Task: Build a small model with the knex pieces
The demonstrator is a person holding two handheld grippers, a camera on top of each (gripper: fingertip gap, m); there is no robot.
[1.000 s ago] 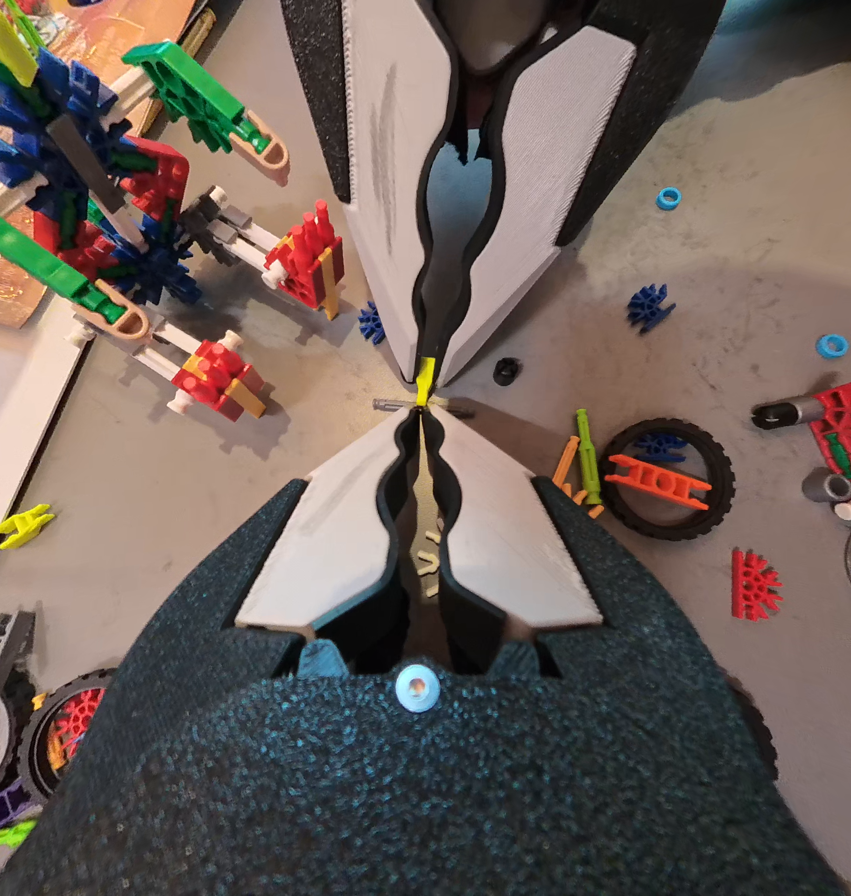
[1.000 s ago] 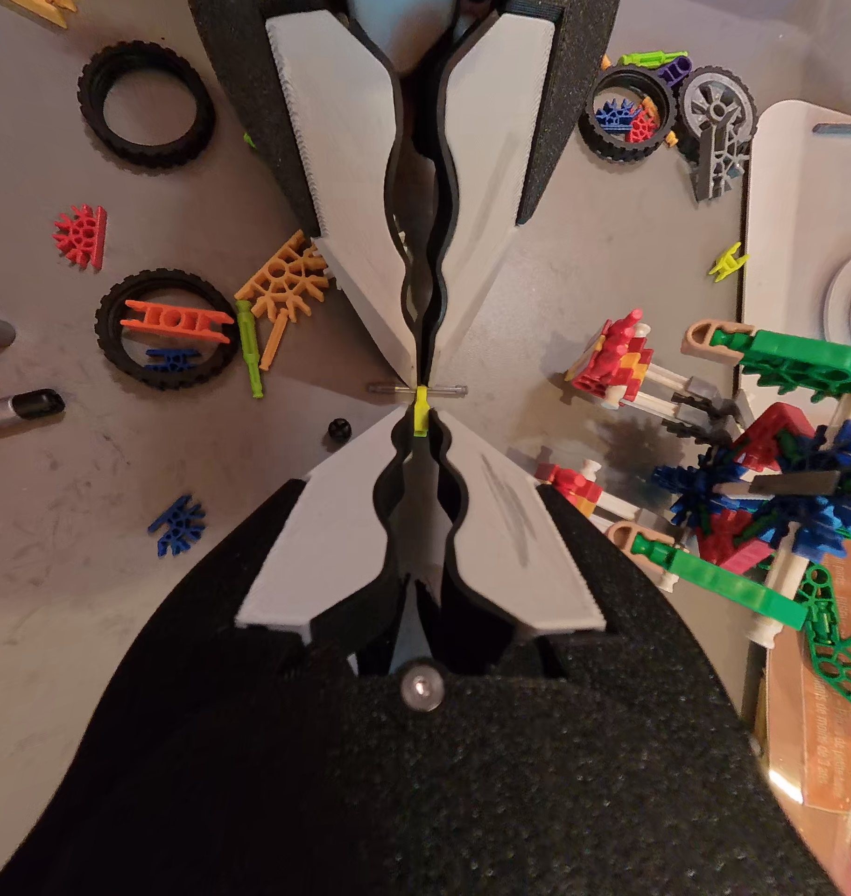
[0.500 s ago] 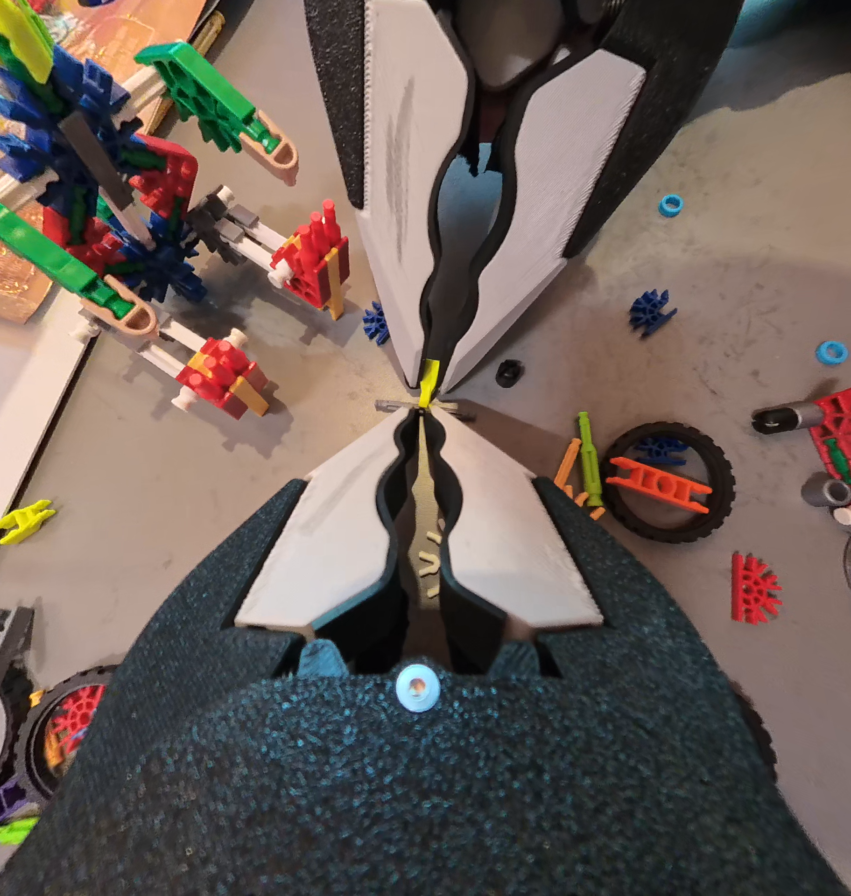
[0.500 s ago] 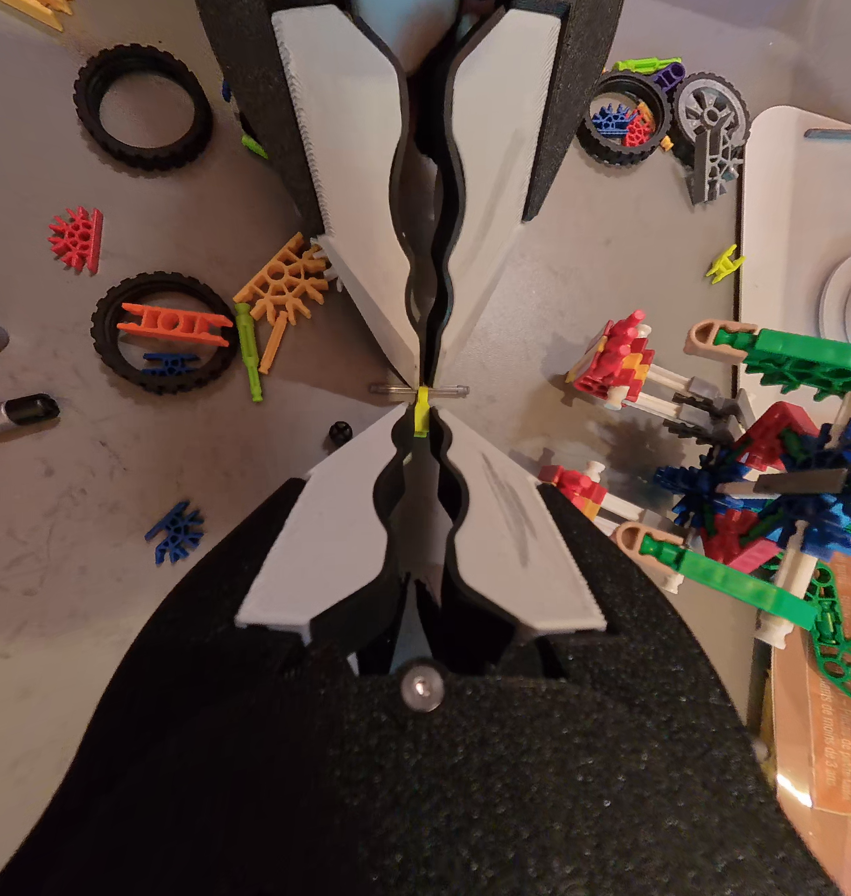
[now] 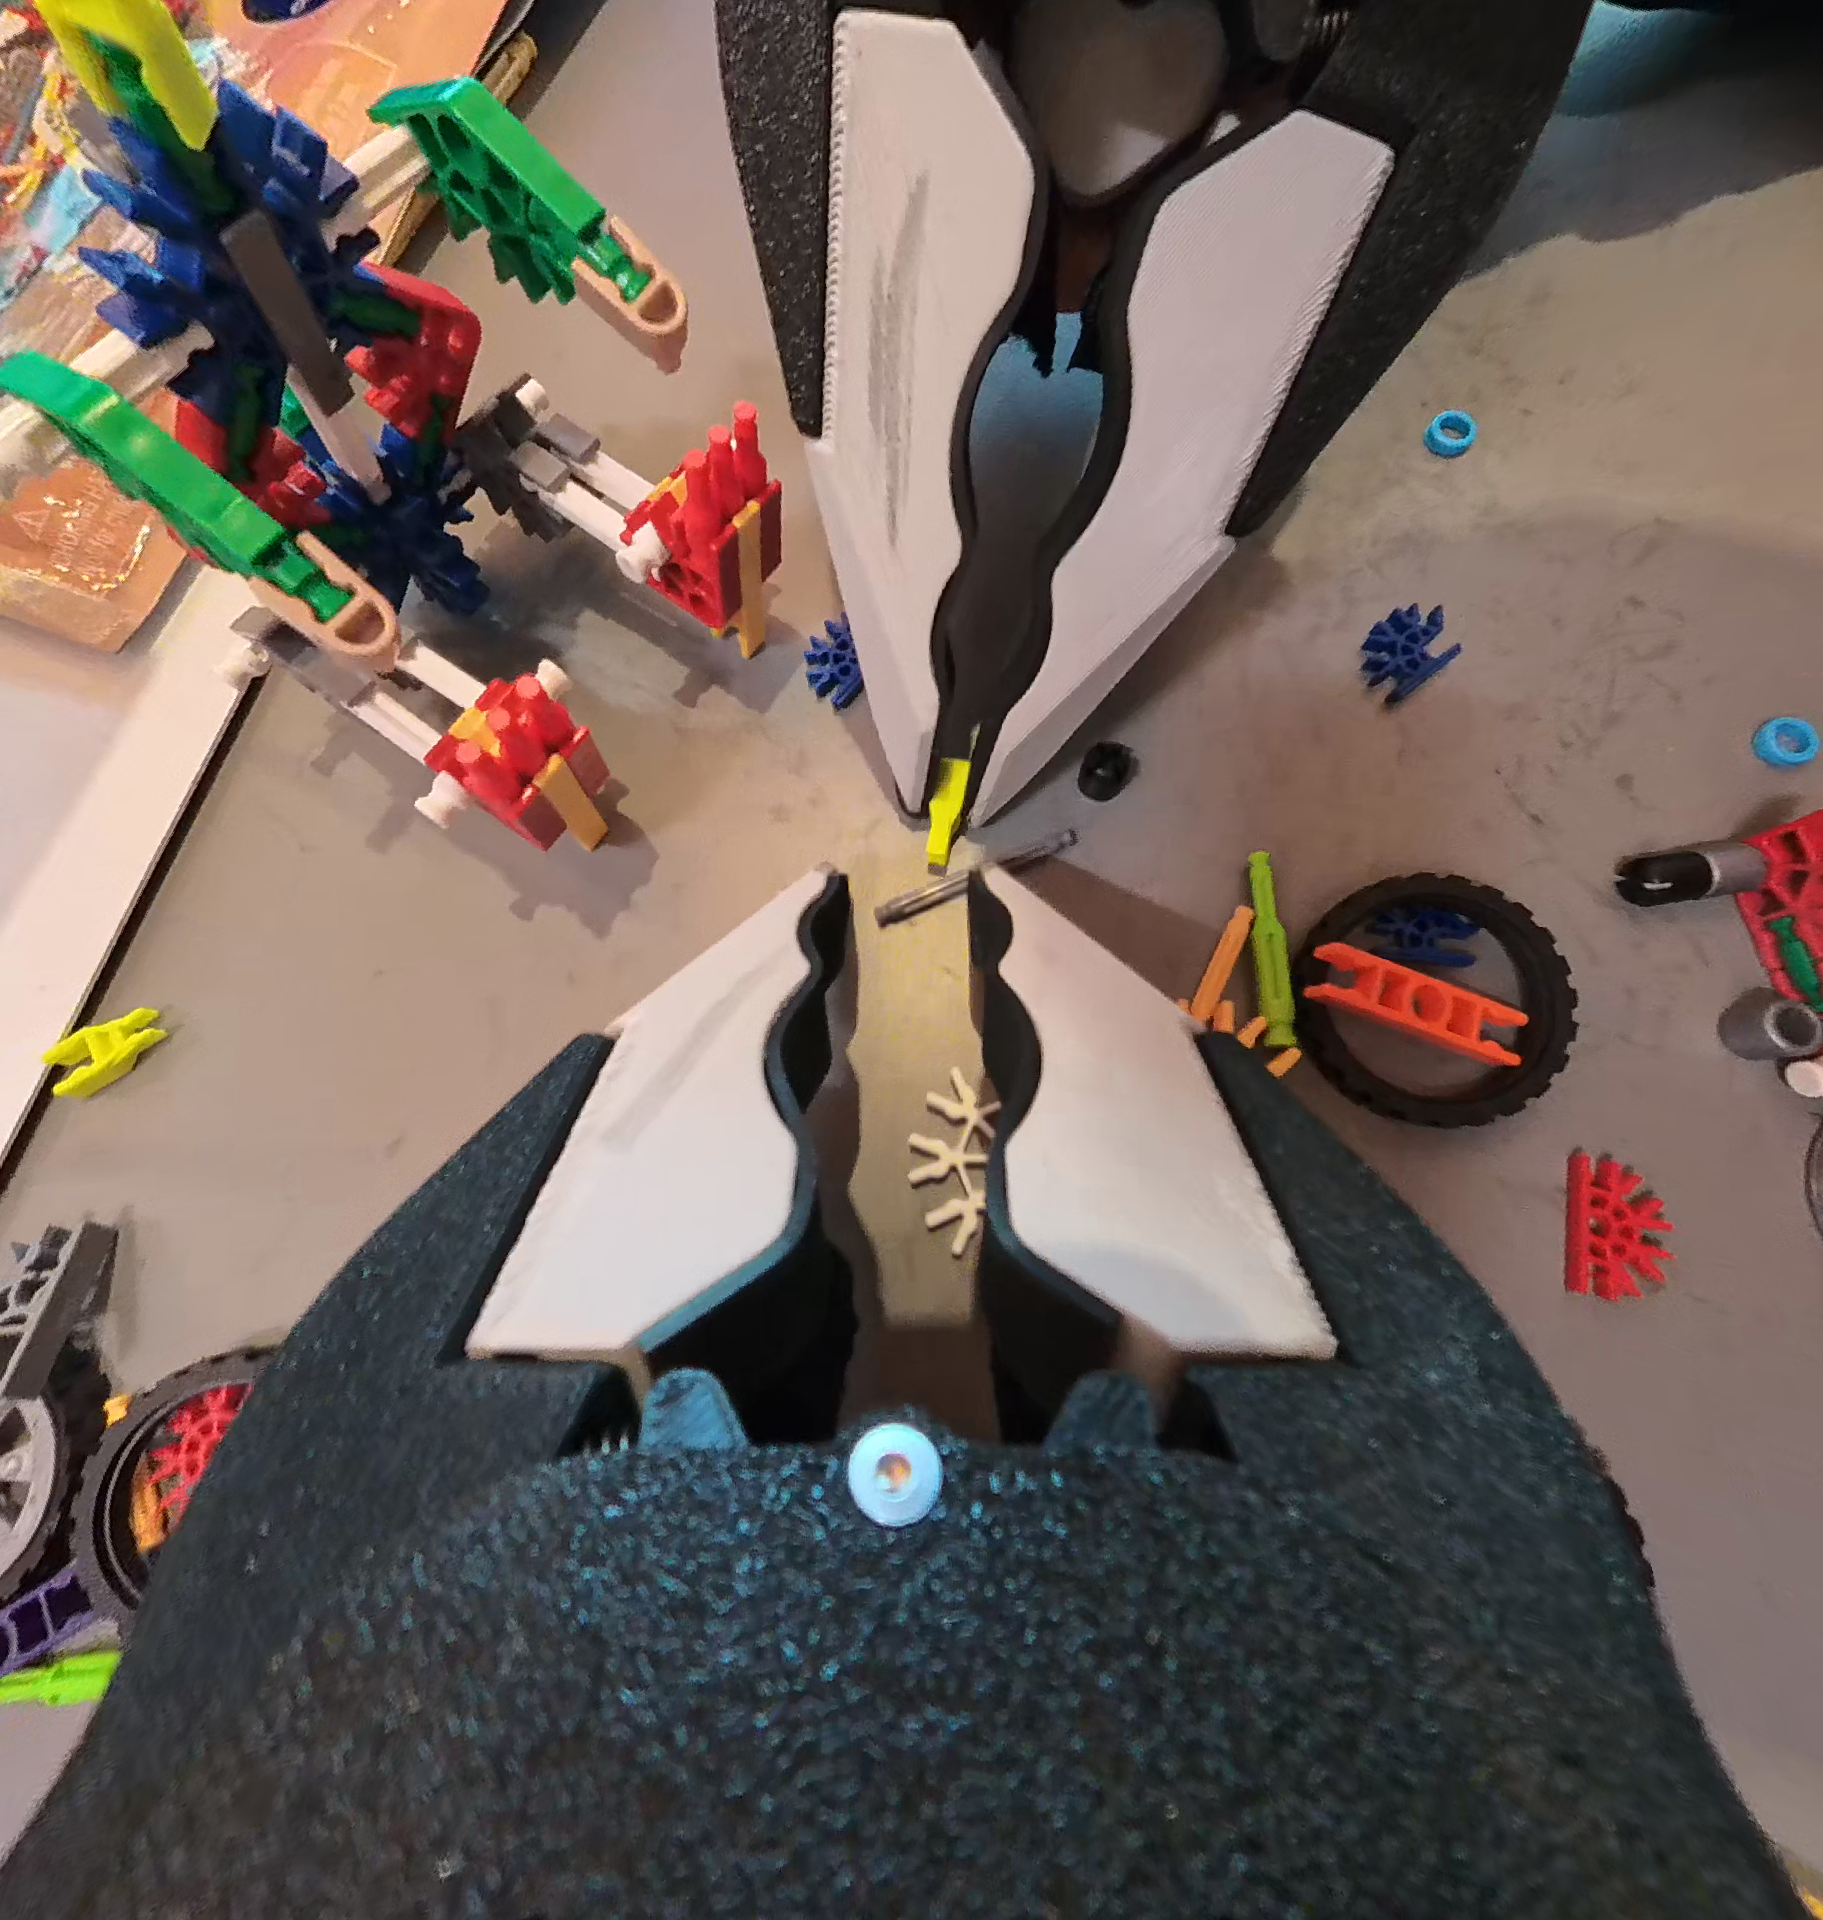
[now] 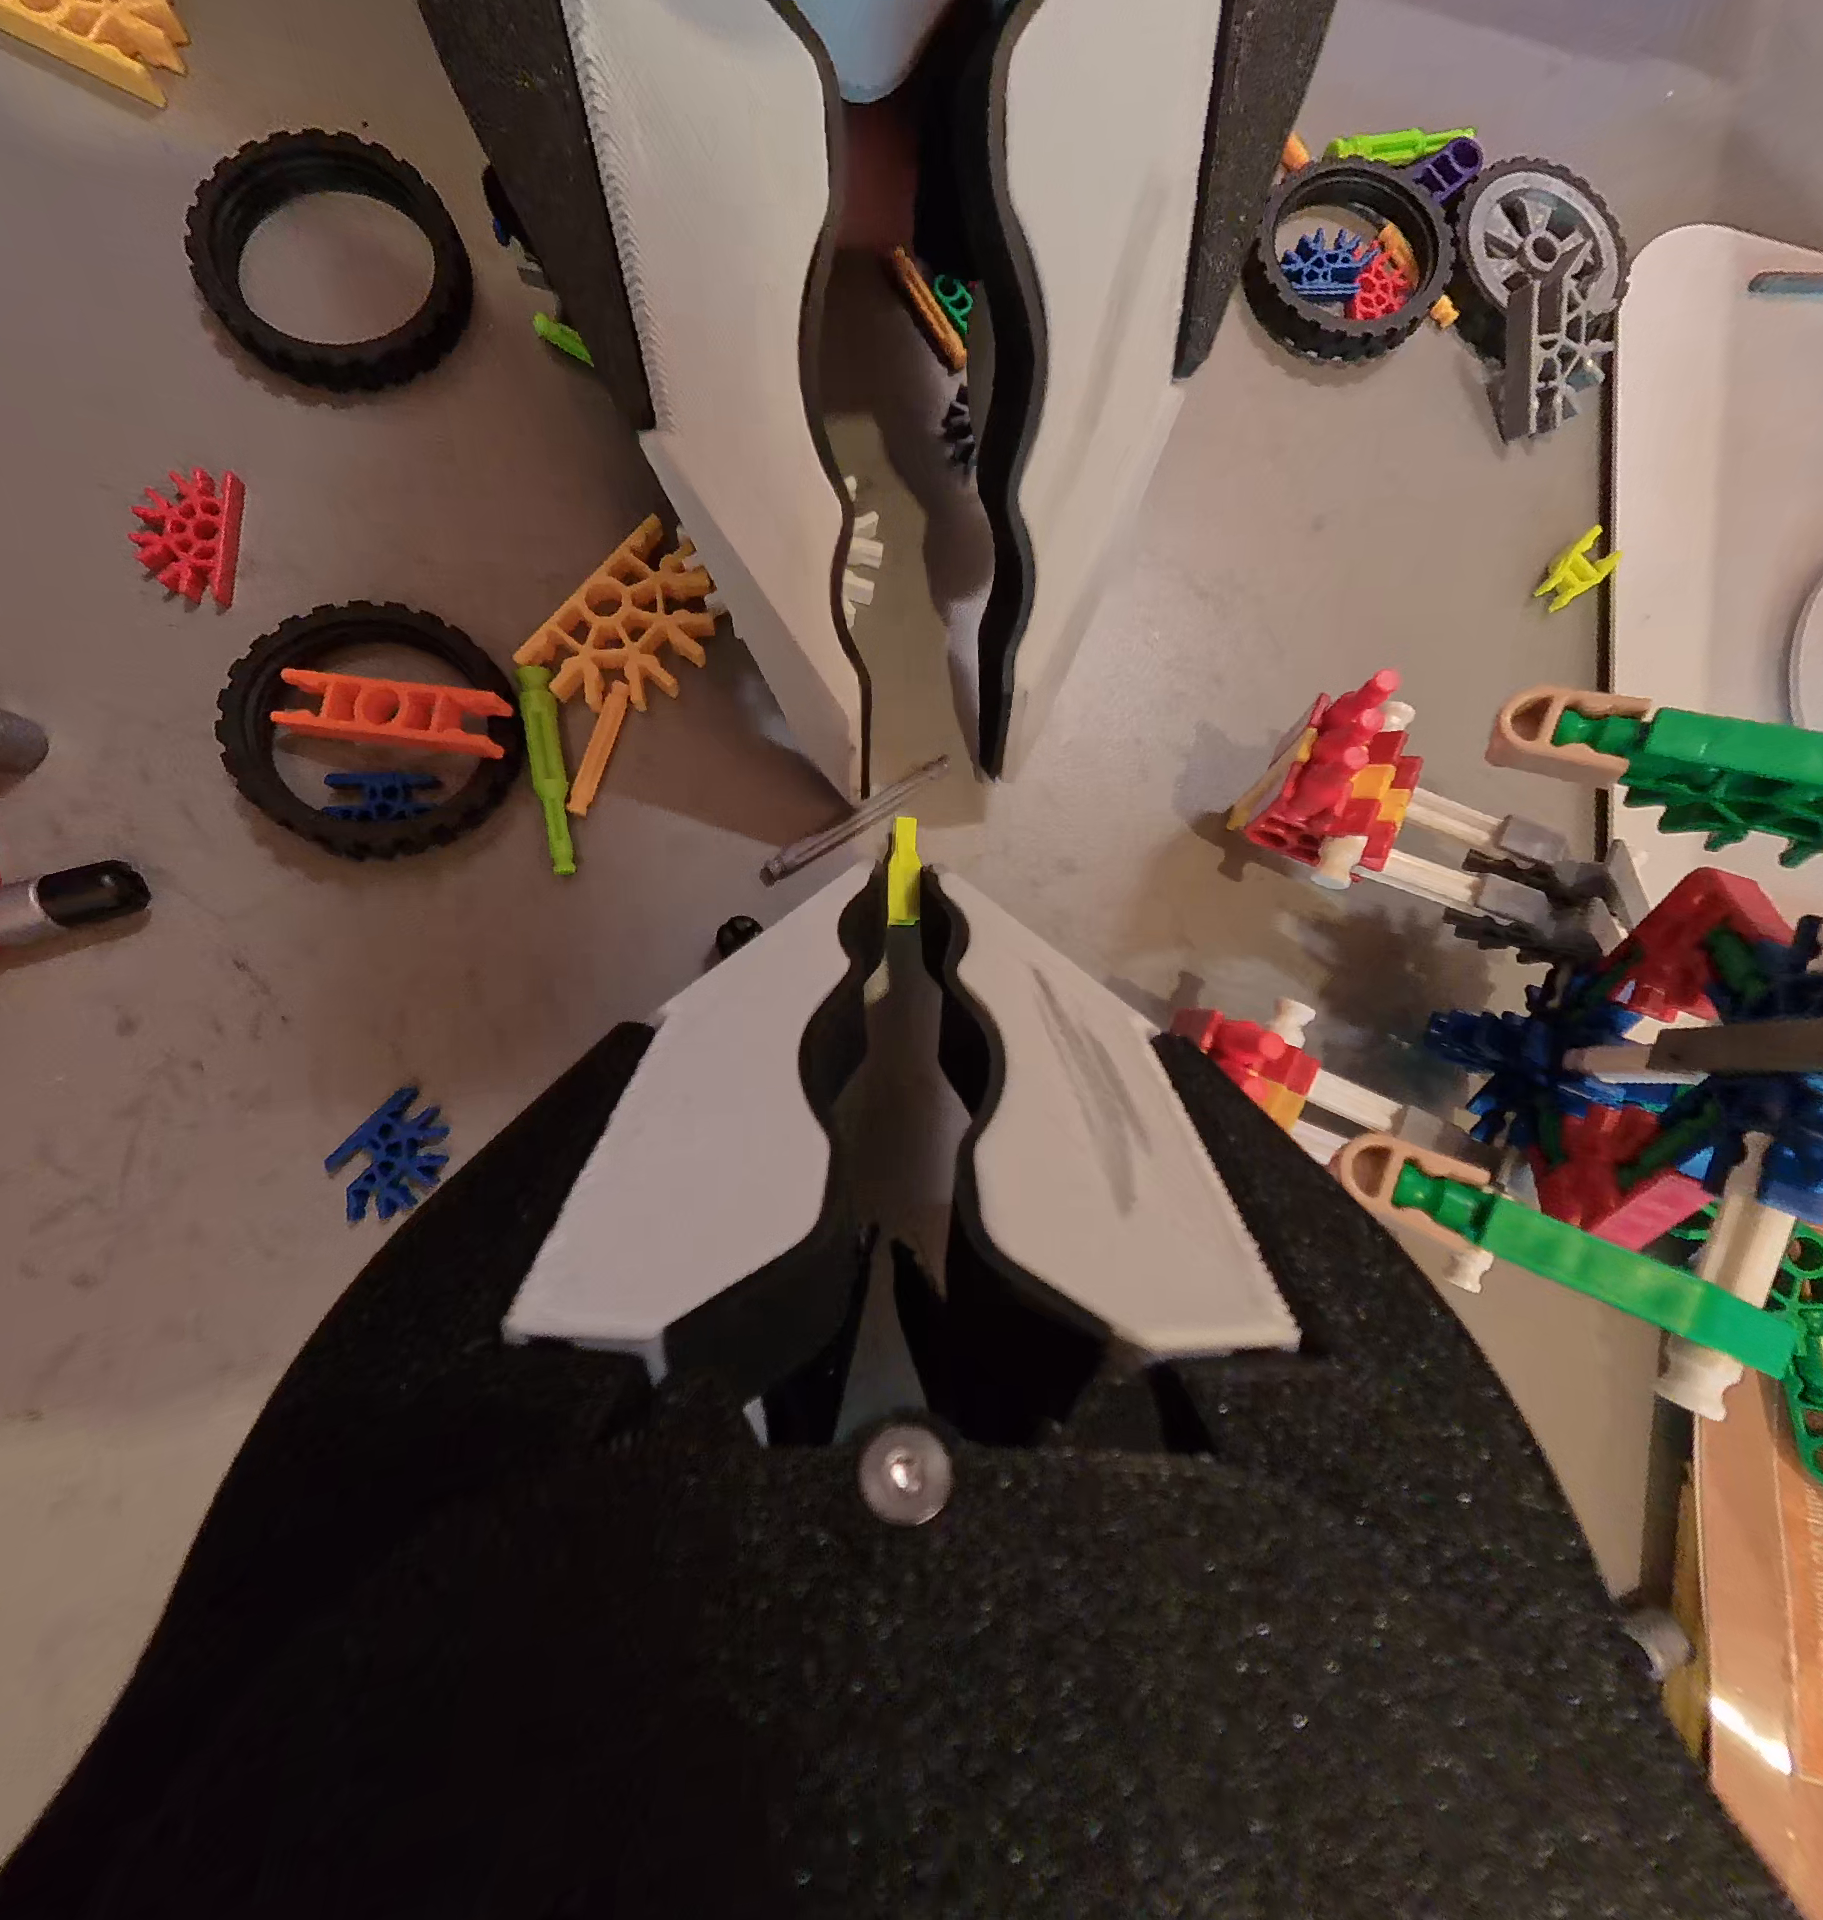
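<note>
My right gripper (image 6: 902, 875) is shut on a small yellow-green connector piece (image 6: 902, 857) and holds it just above the grey tabletop. In the left wrist view it comes in from the top (image 5: 948, 816) with the yellow-green piece (image 5: 946, 800) in its tips. My left gripper (image 5: 907, 883) is open and empty, its jaws a finger-width apart, tip to tip with the right one; it also shows in the right wrist view (image 6: 928, 774). A thin grey rod (image 5: 974, 878) lies tilted between the two grippers, by the yellow-green tip (image 6: 850, 826). I cannot tell whether they touch.
A coloured rod-and-connector model (image 5: 263, 364) stands at the left beside a white board (image 5: 86, 831). A black tyre (image 5: 1348, 1081) with an orange piece, a white snowflake connector (image 5: 954, 1153), red (image 5: 1613, 1226) and blue (image 5: 1406, 649) connectors and a loose tyre (image 6: 252, 312) lie around. Left and right tips are no more than a few centimetres apart.
My left gripper has opened and let go of the grey rod, which has tipped from level to slanted. My right gripper stays shut on the yellow-green piece.
</note>
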